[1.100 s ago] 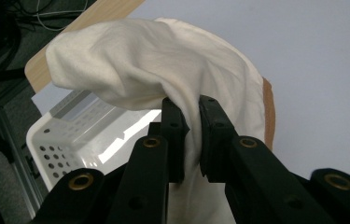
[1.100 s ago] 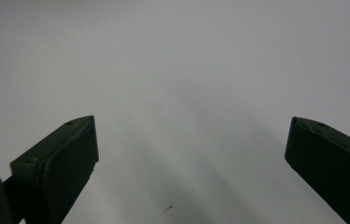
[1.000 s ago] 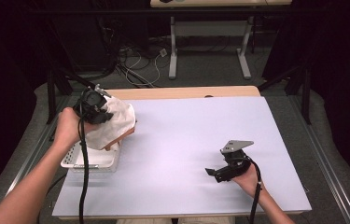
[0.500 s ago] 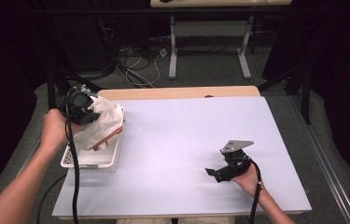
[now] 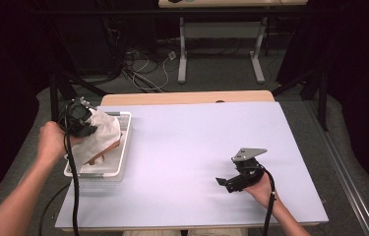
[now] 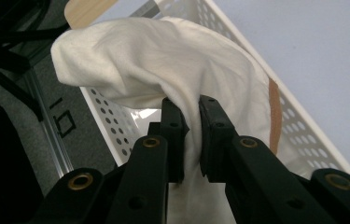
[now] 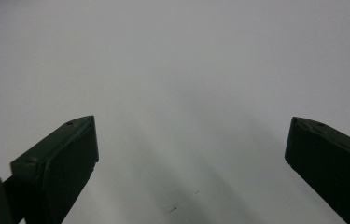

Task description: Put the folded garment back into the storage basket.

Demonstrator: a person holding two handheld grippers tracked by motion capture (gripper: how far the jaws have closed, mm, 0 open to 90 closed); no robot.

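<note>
Cloth point(image 6: 163, 60), cream-white with a tan stripe near one edge, hangs bunched from the left gripper point(image 6: 189, 121), whose fingers are clamped together on a pinched fold of it. It sits over the white perforated basket point(image 5: 123, 142) at the left edge of the worktop point(image 5: 197, 147), its lower part draping down inside the basket walls. The pinch on a gathered fold, rather than a flat edge, looks chosen so the whole piece can be carried as one bundle; I judge the step in hand to be lowering it into the basket.

The left hand point(image 5: 51, 142) is outside the basket's left wall, close to the worktop's border, so there is little room on that side. To the right of the basket the pale surface lies bare and wide. The right gripper point(image 5: 236, 179) rests low on that surface, well apart from the basket, its fingers point(image 7: 60, 163) spread wide with nothing between them, kept out of the way.
</note>
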